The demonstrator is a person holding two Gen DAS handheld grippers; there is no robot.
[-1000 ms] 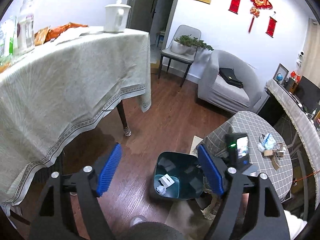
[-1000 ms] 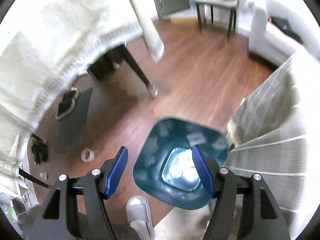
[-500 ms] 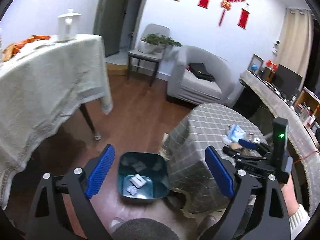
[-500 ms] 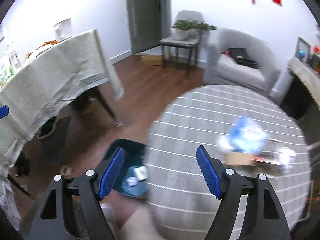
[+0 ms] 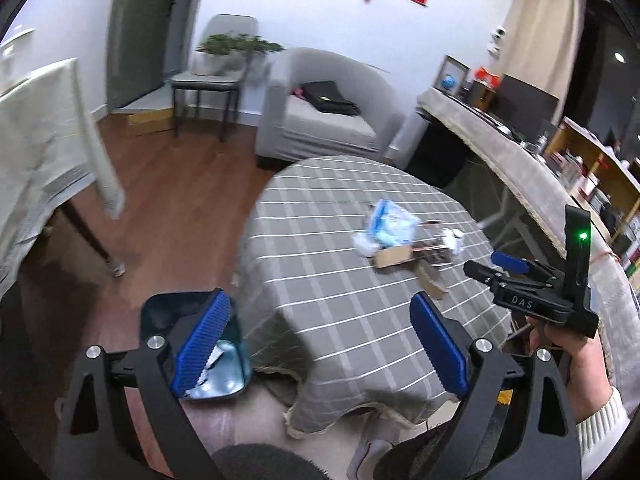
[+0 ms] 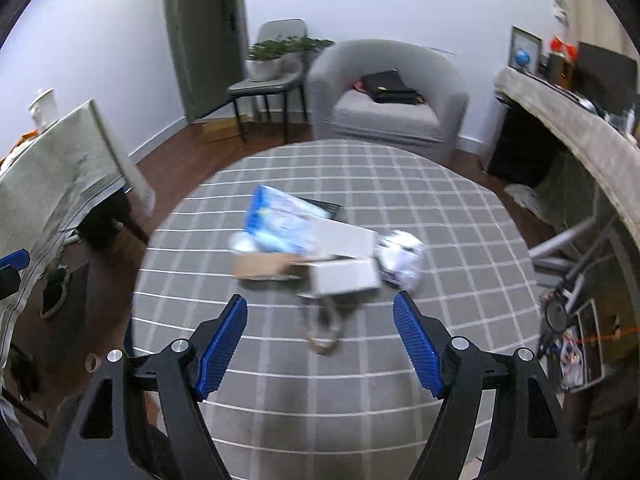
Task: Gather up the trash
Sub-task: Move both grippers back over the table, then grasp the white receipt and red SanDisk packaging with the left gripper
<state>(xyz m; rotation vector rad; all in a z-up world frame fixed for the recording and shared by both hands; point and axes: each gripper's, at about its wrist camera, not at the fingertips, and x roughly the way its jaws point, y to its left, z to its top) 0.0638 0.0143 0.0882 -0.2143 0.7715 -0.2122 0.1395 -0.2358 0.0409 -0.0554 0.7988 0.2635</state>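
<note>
Two grippers hang over the round table [image 6: 460, 216] with its grey checked cloth, and neither has anything in it. The right gripper [image 6: 320, 344] points at the pile of trash near the middle of the cloth, its blue-padded jaws spread wide and nothing between them. The left gripper [image 5: 320, 340] is likewise wide open and empty, held nearer the table's edge, with the dark teal bin [image 5: 160, 312] on the floor just beside the table below its left finger (some paper scraps already lie in the bin).

The pile is motion-blurred in the right wrist view, but it reads as a blue-and-white plastic packet [image 6: 280, 220], a flat brown cardboard piece [image 6: 264, 266], a small white box [image 6: 344, 278], a crumpled white wrapper [image 6: 400, 258] just beside the box, and a darker scrap [image 6: 324, 324] nearest the fingers. All are touching or overlapping.

By my judgement the step in hand is the reach for the next piece. The dark scrap or the white box sits closest to the right jaws, so the move calls for lowering to cloth level, straddling one item, and closing without dragging its neighbours or pinching the cloth.
</note>
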